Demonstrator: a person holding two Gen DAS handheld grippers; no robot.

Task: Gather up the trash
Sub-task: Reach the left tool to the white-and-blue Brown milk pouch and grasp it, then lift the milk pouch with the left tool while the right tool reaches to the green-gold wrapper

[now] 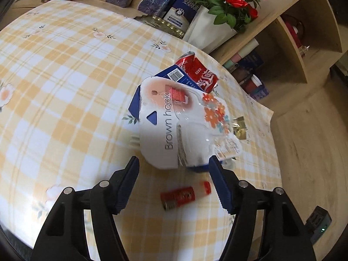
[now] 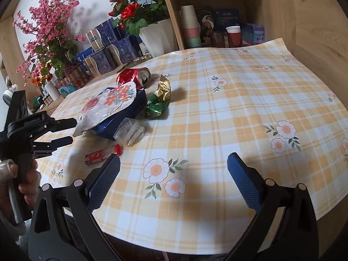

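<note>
Under the hook package (image 1: 174, 121) a blue box (image 1: 133, 104) hides — both grippers (image 1: 174, 163) (image 2: 174, 163) gape, empty.

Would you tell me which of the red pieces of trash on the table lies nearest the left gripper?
The small red tube with the red cap, lying on the cloth just ahead of the left gripper. The crushed red can lies farther off, behind the white hook packet.
</note>
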